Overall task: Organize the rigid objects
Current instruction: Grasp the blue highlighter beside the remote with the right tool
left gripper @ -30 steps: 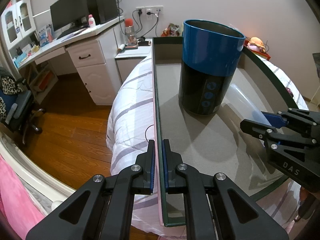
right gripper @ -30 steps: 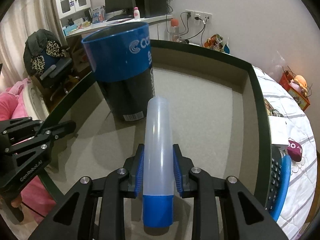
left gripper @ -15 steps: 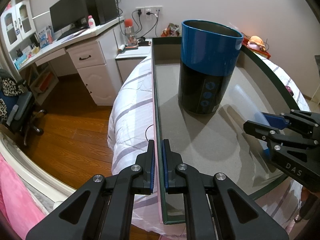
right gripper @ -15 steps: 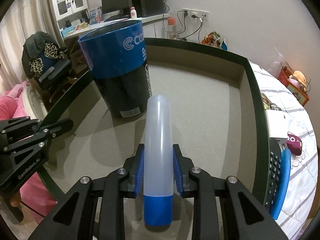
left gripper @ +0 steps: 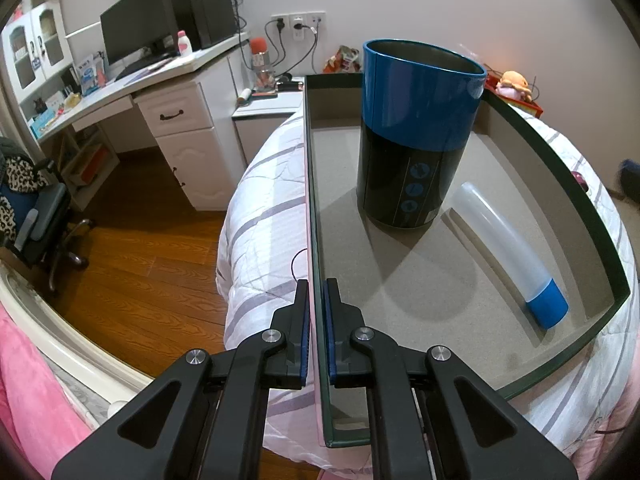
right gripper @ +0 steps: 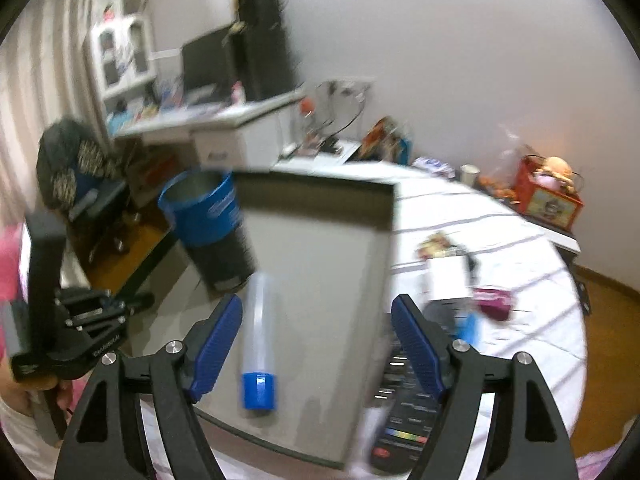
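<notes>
A shallow dark-green box tray [left gripper: 560, 168] with a grey floor lies on the bed. In it a tall blue-and-black cylinder [left gripper: 416, 136] stands upright, and a translucent tube with a blue cap [left gripper: 504, 244] lies beside it. My left gripper [left gripper: 316, 308] is shut on the tray's left wall. My right gripper [right gripper: 316, 340] is open and empty, raised above the tray's near end. The right wrist view is blurred; it shows the tube [right gripper: 260, 332], the cylinder [right gripper: 208, 216], the tray [right gripper: 312, 188] and the left gripper [right gripper: 138, 304].
The tray rests on a white striped bedspread [left gripper: 260, 208]. A remote control [right gripper: 404, 420], a small maroon object [right gripper: 494, 302] and a white box [right gripper: 448, 280] lie on the bed right of the tray. A white desk [left gripper: 168, 96], an office chair [left gripper: 36, 216] and wooden floor are to the left.
My right gripper has opened, let go of the tube and pulled up and back from the tray. The tube now lies on the tray floor. The left gripper keeps its hold.
</notes>
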{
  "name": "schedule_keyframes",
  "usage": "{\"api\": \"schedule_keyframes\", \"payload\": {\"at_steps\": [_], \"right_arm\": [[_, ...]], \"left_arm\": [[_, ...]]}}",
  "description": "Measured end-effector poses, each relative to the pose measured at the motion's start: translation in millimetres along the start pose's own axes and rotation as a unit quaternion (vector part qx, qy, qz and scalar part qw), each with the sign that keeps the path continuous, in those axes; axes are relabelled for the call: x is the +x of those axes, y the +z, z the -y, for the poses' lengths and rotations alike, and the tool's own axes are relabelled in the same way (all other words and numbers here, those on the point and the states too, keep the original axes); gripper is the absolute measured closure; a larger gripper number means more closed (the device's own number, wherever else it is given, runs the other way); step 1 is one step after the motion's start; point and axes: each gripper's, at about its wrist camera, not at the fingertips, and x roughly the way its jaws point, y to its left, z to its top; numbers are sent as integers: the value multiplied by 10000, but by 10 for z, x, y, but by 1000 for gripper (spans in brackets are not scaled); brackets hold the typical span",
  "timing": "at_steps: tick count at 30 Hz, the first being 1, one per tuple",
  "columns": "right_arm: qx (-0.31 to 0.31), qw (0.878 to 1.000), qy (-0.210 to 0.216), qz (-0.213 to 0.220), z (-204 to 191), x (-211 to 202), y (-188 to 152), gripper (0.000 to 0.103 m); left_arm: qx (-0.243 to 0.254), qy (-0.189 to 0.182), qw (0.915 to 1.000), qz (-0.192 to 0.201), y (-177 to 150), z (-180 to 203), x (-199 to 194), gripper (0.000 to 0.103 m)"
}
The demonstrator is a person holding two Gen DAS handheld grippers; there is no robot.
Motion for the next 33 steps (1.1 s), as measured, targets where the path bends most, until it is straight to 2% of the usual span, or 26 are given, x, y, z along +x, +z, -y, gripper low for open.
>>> {"api": "schedule_keyframes", "payload": {"at_steps": [5, 10, 15, 22, 25, 29, 33], "right_arm": [[370, 9968, -670, 236, 474, -312, -84, 24], [654, 9918, -1099, -63, 816, -264, -307, 24], [798, 9903, -1061, -415, 939, -42, -558, 24], [792, 9895, -983, -697, 937, 264, -656, 24], [889, 9890, -984, -653, 995, 272, -648, 24], [925, 9844, -1317, -706, 1137, 263, -645, 24], [965, 9849, -1245, -715, 1235, 293, -616, 24]], "left_arm": [[3, 38, 10000, -1, -8, 5, 2, 98], [0, 44, 10000, -3, -4, 10, 7, 98], [6, 74, 10000, -12, 2, 19, 10, 98], [14, 103, 9999, -30, 6, 35, 15, 98], [15, 107, 9999, -33, 10, 48, 17, 98], [13, 110, 9999, -27, 5, 52, 14, 98], [19, 137, 9999, -26, 0, 65, 9, 98]]}}
